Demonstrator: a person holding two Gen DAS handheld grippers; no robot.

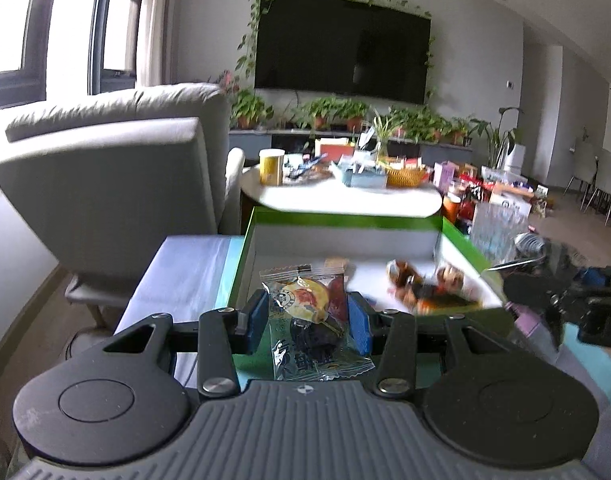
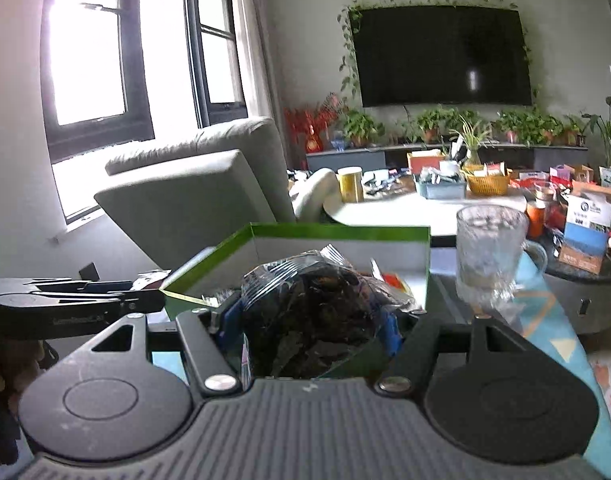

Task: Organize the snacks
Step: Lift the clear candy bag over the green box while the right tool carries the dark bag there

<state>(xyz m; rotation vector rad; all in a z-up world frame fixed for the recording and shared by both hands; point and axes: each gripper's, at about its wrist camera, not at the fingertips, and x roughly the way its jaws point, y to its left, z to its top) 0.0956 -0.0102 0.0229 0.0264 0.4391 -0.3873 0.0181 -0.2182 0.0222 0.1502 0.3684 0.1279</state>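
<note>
My left gripper (image 1: 305,316) is shut on a clear snack packet (image 1: 309,320) with a yellow label and a dark piece inside, held above the near edge of a green-rimmed white box (image 1: 345,222). Loose dark and orange snack packets (image 1: 425,284) lie in the box at the right. In the right wrist view my right gripper (image 2: 311,320) is shut on a clear bag of dark snacks (image 2: 313,312), which hides most of its blue pads (image 2: 391,334). It hangs over the same green box (image 2: 341,234). The left gripper (image 2: 65,304) shows at the left edge.
A clear glass mug (image 2: 489,256) stands right of the box. A grey armchair (image 1: 117,184) is at the left. Behind the box is a round white table (image 1: 341,196) crowded with a yellow can (image 1: 271,166), a blue tray and a wicker basket (image 1: 405,176).
</note>
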